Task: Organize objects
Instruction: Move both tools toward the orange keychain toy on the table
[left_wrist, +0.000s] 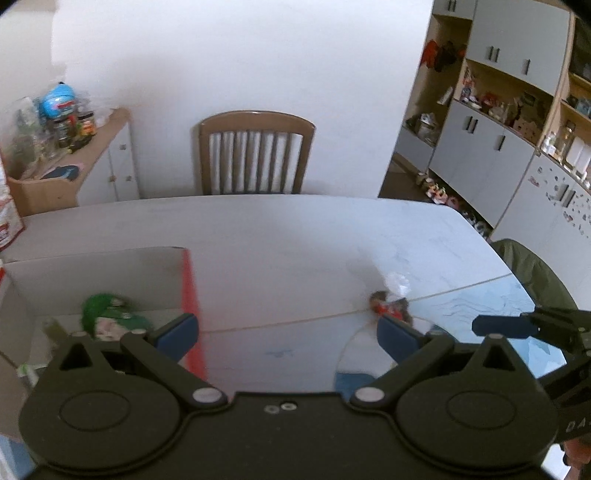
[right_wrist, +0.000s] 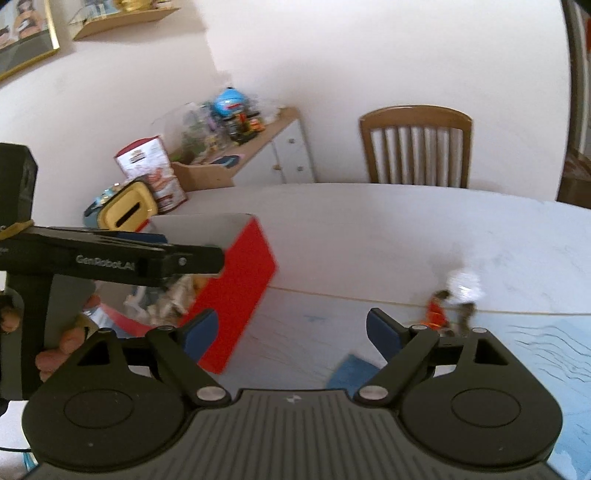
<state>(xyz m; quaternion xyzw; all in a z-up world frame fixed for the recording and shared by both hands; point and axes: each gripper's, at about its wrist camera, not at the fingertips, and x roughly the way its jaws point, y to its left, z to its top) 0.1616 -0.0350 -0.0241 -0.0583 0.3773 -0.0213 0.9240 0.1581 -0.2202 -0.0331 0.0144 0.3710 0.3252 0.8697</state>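
Your left gripper (left_wrist: 286, 334) and right gripper (right_wrist: 291, 334) both gape wide and empty over the white table (left_wrist: 280, 236); a small orange-red toy (right_wrist: 436, 314), blurred, lies beyond them, the red-sided box (right_wrist: 236, 284) standing left.
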